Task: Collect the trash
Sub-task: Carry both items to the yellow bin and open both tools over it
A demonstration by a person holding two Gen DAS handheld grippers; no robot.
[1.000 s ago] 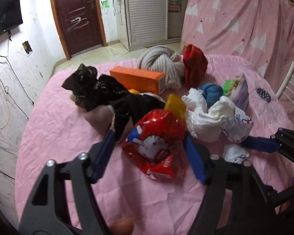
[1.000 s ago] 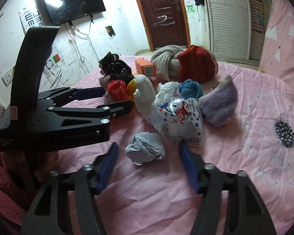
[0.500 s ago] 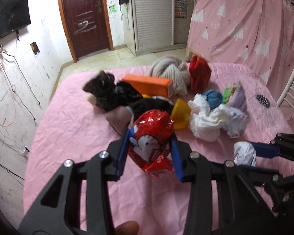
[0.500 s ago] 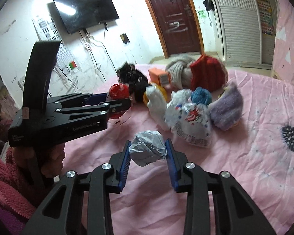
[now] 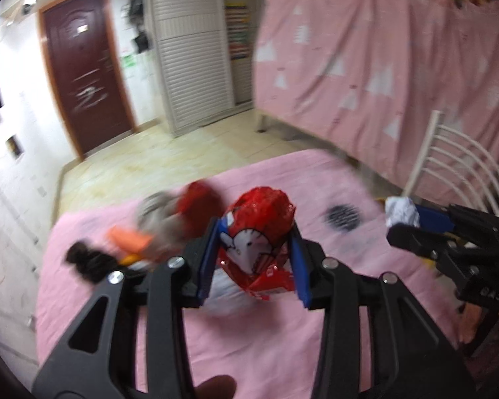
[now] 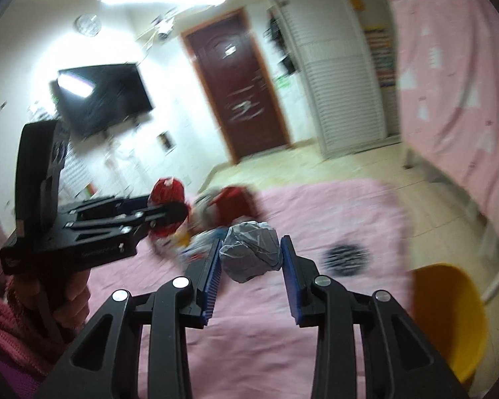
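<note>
My left gripper (image 5: 254,252) is shut on a red crinkled snack wrapper (image 5: 256,229) and holds it lifted above the pink table (image 5: 266,349). My right gripper (image 6: 251,266) is shut on a crumpled white paper ball (image 6: 251,254), also lifted. In the left wrist view the right gripper (image 5: 415,222) shows at the right edge with the paper ball (image 5: 401,211). In the right wrist view the left gripper (image 6: 169,212) shows at the left with the red wrapper (image 6: 166,193). Both views are motion-blurred.
A yellow bin (image 6: 449,319) stands beside the table at the lower right of the right wrist view. A pile of yarn, an orange box (image 5: 128,239) and black items (image 5: 86,259) lies on the far left of the table. A white chair (image 5: 459,166) stands at the right.
Both grippers closed on their items, lifted them off the table and swung to the right; the yellow bin has come into the right wrist view.
</note>
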